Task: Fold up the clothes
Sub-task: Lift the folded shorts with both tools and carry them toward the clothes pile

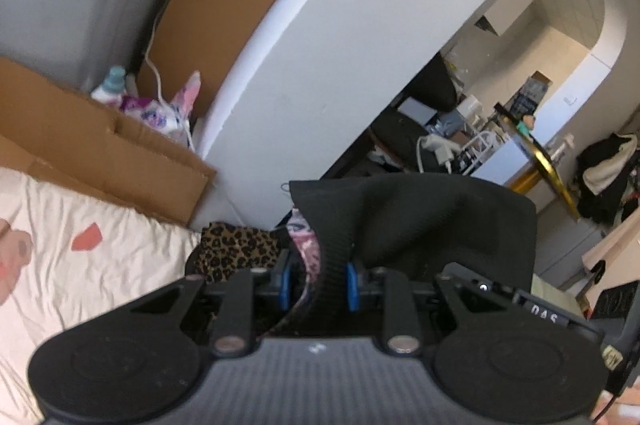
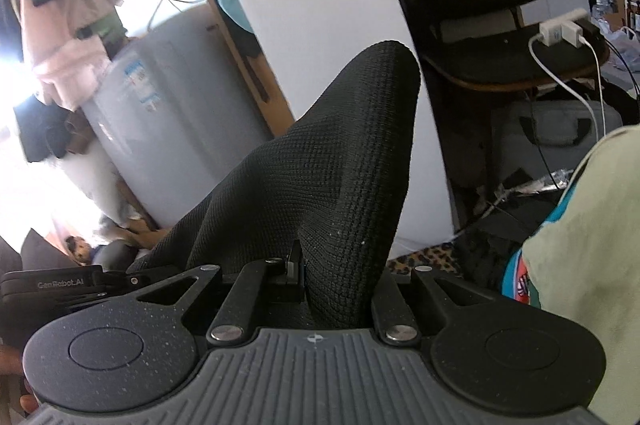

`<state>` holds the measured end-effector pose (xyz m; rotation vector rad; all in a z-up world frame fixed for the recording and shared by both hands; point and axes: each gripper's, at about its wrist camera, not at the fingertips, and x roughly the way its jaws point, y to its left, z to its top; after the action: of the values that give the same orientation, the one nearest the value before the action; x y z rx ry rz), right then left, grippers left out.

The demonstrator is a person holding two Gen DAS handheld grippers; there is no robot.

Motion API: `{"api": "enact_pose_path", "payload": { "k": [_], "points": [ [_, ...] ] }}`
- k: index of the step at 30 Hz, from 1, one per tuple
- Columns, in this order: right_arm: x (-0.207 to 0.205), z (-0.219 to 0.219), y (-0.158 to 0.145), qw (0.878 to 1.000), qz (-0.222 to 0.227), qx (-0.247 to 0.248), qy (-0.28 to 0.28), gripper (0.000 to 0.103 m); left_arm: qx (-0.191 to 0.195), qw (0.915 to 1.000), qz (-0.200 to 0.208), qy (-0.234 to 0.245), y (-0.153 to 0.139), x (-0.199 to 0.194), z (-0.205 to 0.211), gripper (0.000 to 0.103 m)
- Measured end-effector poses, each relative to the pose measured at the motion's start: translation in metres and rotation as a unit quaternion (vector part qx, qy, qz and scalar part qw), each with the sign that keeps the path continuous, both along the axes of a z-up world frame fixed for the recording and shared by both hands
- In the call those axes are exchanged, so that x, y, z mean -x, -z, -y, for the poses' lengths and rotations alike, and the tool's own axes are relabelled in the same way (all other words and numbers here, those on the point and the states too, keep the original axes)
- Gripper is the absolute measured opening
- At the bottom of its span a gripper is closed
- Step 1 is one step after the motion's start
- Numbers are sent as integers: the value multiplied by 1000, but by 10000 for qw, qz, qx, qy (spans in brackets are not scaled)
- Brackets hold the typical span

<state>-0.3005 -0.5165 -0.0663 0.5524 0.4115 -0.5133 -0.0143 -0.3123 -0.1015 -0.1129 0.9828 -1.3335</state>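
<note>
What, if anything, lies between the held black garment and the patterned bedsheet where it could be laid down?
A leopard-print cloth lies on the bed just below the black knit garment that the left gripper holds. The bedsheet to its left looks bare.

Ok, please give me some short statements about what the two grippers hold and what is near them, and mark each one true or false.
1. The left gripper is clamped on the black knit garment. True.
2. The right gripper is open and holds nothing. False: it is shut on the black knit garment.
3. A leopard-print cloth lies beyond the left gripper. True.
4. The bedsheet is plain dark blue. False: it is pale with pink shapes.
</note>
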Motion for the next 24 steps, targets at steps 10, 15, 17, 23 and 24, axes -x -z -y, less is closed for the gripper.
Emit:
{"api": "enact_pose_path", "payload": {
  "k": [10,15,17,23,24],
  "points": [
    [-12,35,80,9991,-378,-60,195,9,-100,9993,-301,194,87,-3,39,27],
    [-15,53,115,9978,-603,-50,281,9,-146,9983,-517,226,127,-3,59,27],
    [-16,60,129,9972,-673,-71,302,9,-159,9979,-581,238,144,-3,65,27],
    [-27,73,169,9958,-886,-26,207,9,-140,9974,-674,229,186,-5,74,27],
    [-29,74,174,9959,-886,-38,199,9,-146,9974,-673,217,192,-6,75,27]
  ]
}}
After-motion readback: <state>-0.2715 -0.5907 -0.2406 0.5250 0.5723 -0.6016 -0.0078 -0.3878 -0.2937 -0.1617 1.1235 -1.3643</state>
